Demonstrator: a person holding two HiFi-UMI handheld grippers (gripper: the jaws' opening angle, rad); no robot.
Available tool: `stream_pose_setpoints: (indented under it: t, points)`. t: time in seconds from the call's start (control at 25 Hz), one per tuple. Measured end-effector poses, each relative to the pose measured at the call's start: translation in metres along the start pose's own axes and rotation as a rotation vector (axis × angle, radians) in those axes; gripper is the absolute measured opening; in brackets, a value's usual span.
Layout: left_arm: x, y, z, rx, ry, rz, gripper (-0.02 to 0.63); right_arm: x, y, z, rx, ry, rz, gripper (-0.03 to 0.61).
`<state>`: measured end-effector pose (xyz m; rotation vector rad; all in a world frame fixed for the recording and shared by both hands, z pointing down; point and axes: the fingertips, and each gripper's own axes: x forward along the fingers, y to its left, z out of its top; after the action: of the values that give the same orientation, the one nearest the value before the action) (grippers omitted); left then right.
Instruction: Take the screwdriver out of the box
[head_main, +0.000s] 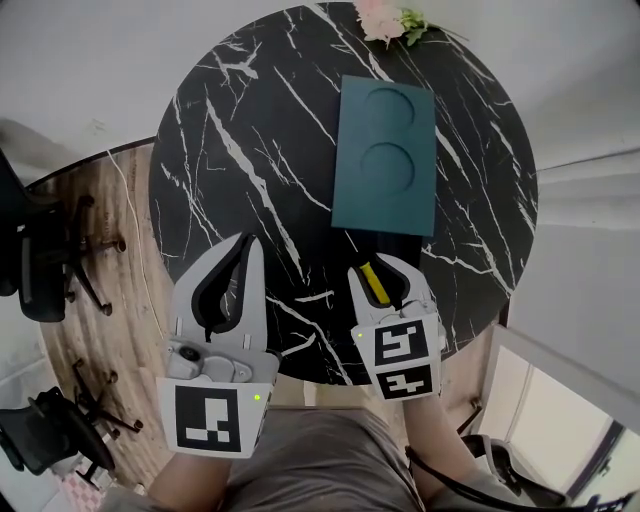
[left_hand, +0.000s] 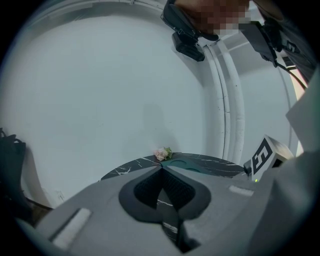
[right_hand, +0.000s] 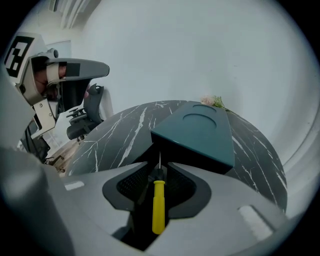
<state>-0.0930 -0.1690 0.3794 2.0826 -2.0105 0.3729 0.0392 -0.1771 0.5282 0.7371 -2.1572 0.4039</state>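
The screwdriver (right_hand: 158, 205) has a yellow handle and a thin metal shaft. It lies on the black marble table (head_main: 250, 120), between the jaws of my right gripper (right_hand: 160, 167), with a dark gap on each side of the handle. Its tip points at the near edge of the dark teal box (right_hand: 200, 132), whose lid has two round recesses. From the head view the right gripper (head_main: 380, 268) stands just before the box (head_main: 385, 155), with the screwdriver (head_main: 372, 283) yellow between its fingers. My left gripper (head_main: 248, 242) hovers at the table's near left, its jaws together and empty.
A small pink flower (head_main: 385, 20) sits at the table's far edge behind the box. Black office chairs (head_main: 40, 260) stand on the wooden floor to the left. A white wall rises beyond the table.
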Motion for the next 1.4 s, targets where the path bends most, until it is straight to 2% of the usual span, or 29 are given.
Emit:
stream_pose_setpoints:
  t: [0.4,0.76,0.8,1.08,1.4]
  points:
    - [0.009,0.012,0.001,-0.009,0.000,0.008,0.000,0.017,0.007,0.000,-0.049,0.065,0.024,0.135]
    - [0.015,0.023,0.003,-0.018,-0.002,0.012,0.000,0.034,0.004,-0.013,-0.008,0.189,0.014,0.115]
    - [0.015,0.024,0.003,-0.017,-0.002,0.013,0.000,0.035,0.003,-0.015,-0.004,0.196,0.011,0.093]
    - [0.015,0.029,0.006,-0.016,-0.013,0.015,0.000,0.032,0.002,-0.012,0.003,0.174,0.003,0.078]
    - [0.005,0.017,0.019,0.003,-0.039,0.002,0.000,0.012,0.006,0.000,0.003,0.090,0.003,0.077]
